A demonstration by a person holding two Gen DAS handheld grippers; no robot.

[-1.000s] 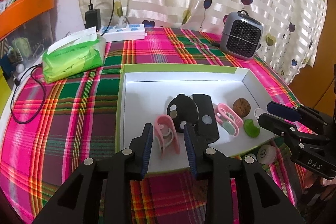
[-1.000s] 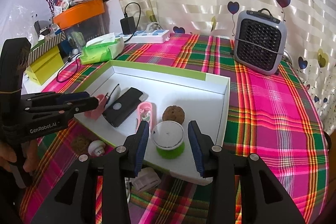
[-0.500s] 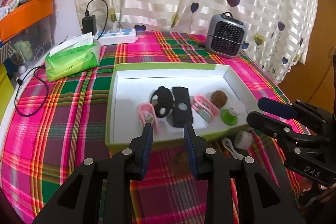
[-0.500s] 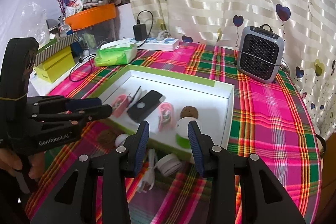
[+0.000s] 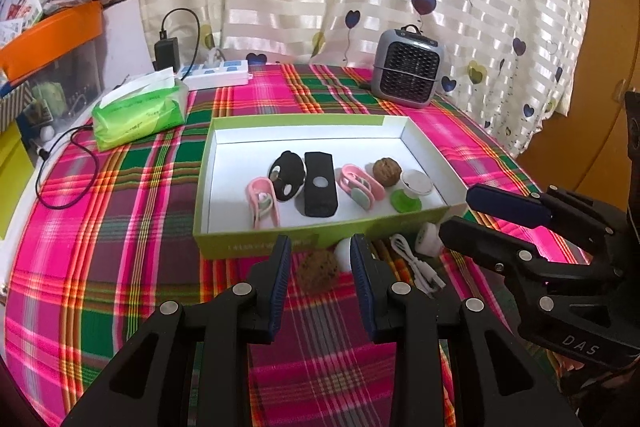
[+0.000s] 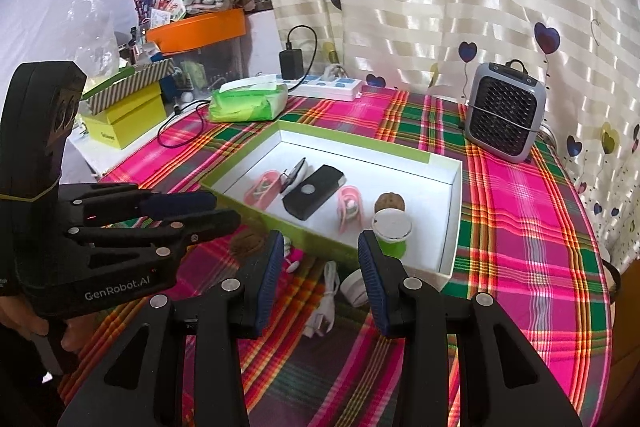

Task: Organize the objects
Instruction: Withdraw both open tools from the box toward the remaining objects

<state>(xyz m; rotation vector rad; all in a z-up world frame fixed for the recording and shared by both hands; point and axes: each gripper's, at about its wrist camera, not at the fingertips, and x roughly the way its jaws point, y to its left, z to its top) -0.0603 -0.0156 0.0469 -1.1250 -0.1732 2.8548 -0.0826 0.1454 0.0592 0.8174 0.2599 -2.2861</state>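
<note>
A green-rimmed white box (image 5: 424, 151) (image 6: 450, 223) on the plaid table holds two pink cases (image 5: 262, 201), a black mouse (image 5: 288, 173), a black power bank (image 5: 319, 183) (image 6: 314, 190), a walnut (image 5: 386, 171) (image 6: 390, 203) and a green cup (image 5: 406, 201) (image 6: 392, 233). In front of the box lie a brown walnut (image 5: 317, 269) (image 6: 246, 243), a white ball (image 5: 344, 250), a white cable (image 5: 416, 265) (image 6: 326, 297) and a white round case (image 5: 428, 243) (image 6: 354, 287). My left gripper (image 5: 320, 267) is open and empty, above the walnut. My right gripper (image 6: 318, 261) is open and empty, above the cable.
A grey mini heater (image 5: 408, 74) (image 6: 506, 119), a white power strip (image 5: 216, 75) and a green tissue pack (image 5: 140, 113) (image 6: 248, 103) stand behind the box. Yellow boxes (image 6: 124, 115) and an orange-lidded bin (image 6: 196, 29) are at the left.
Both grippers pulled back out of the box toward the table's near edge. The pink case and the green cup stayed in the box. The loose items in front of the box came into view.
</note>
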